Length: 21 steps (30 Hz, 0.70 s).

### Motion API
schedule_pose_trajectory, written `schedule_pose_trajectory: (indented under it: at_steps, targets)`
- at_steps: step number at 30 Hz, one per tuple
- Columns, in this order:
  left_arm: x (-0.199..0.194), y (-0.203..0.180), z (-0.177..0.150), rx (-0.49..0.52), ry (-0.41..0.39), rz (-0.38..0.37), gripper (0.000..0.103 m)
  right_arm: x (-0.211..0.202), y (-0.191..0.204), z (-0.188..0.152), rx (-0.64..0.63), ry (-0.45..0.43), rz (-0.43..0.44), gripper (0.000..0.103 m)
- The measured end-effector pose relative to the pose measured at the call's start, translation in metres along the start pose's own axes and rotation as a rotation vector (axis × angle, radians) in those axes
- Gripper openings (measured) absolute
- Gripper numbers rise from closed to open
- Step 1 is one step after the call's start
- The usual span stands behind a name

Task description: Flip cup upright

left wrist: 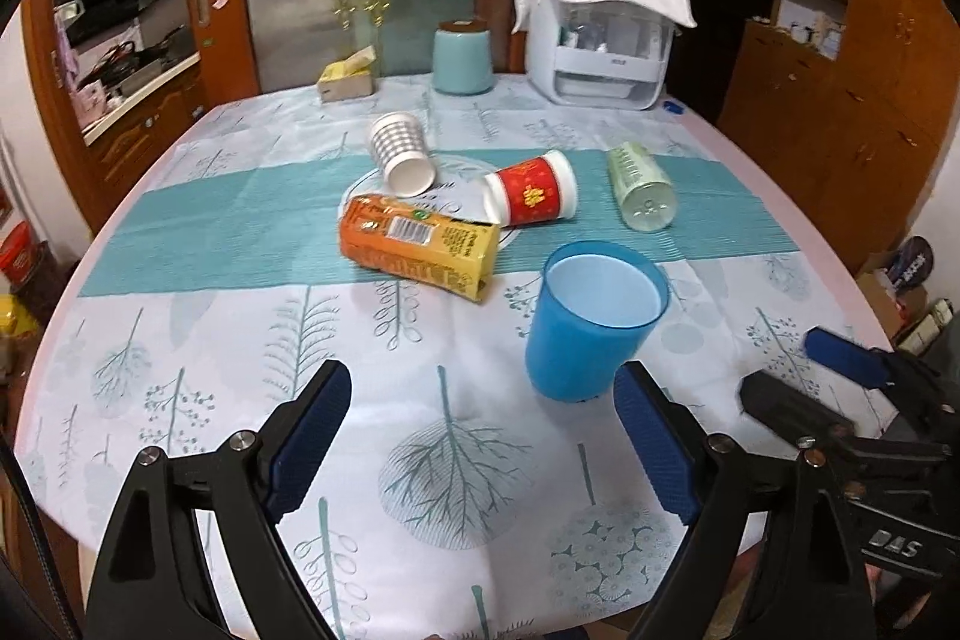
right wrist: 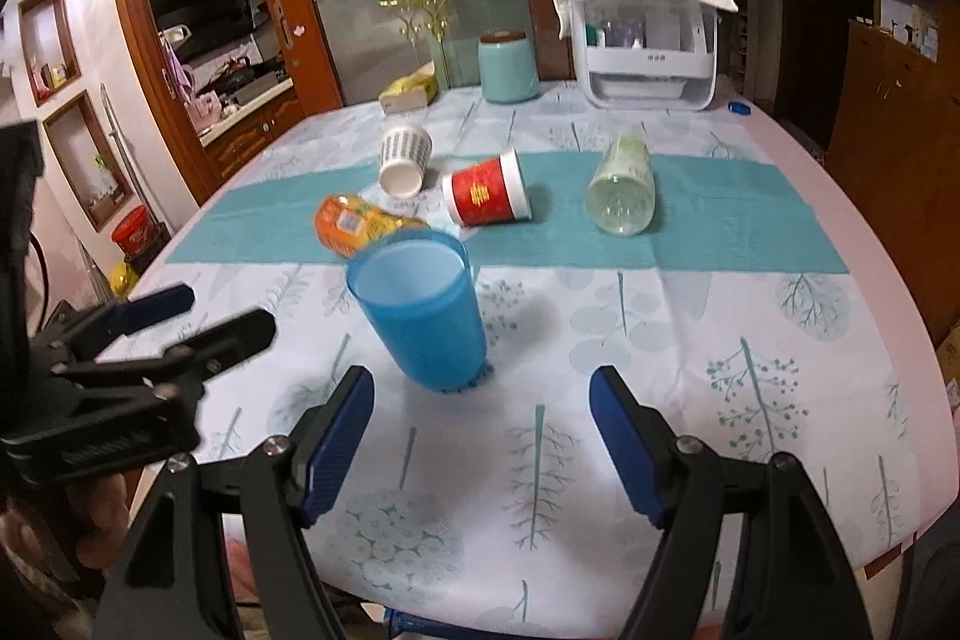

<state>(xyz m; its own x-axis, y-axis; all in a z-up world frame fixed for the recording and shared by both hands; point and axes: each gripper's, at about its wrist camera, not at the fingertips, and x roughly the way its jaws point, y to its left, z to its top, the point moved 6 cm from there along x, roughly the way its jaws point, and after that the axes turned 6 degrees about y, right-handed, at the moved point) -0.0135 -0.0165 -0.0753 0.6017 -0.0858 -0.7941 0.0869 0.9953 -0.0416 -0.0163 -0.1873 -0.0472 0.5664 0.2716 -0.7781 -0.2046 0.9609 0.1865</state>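
A blue plastic cup stands upright on the tablecloth, mouth up; it also shows in the right wrist view. My left gripper is open and empty, its right finger close to the cup's base. My right gripper is open and empty, the cup just beyond its left finger. Each gripper shows in the other's view: the right one at the right, the left one at the left.
Lying on the teal runner: a white striped paper cup, a red paper cup, an orange carton and a clear bottle. At the back stand a teal canister, a white appliance and a tissue box.
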Motion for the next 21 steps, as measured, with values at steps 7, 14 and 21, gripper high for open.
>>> schedule_pose_trajectory:
  at_steps: [7,14,21]
  targets:
    - [0.004,0.005,0.003,-0.037,0.051,0.039,0.088,-0.009,0.003,0.014,0.01,-0.022,-0.012,0.082]
    - [0.004,0.003,0.008,-0.041,0.059,0.051,0.088,-0.01,0.007,0.022,0.012,-0.032,-0.008,0.082]
    - [0.002,0.001,0.013,-0.042,0.067,0.05,0.088,-0.008,0.006,0.026,0.018,-0.031,-0.007,0.082]
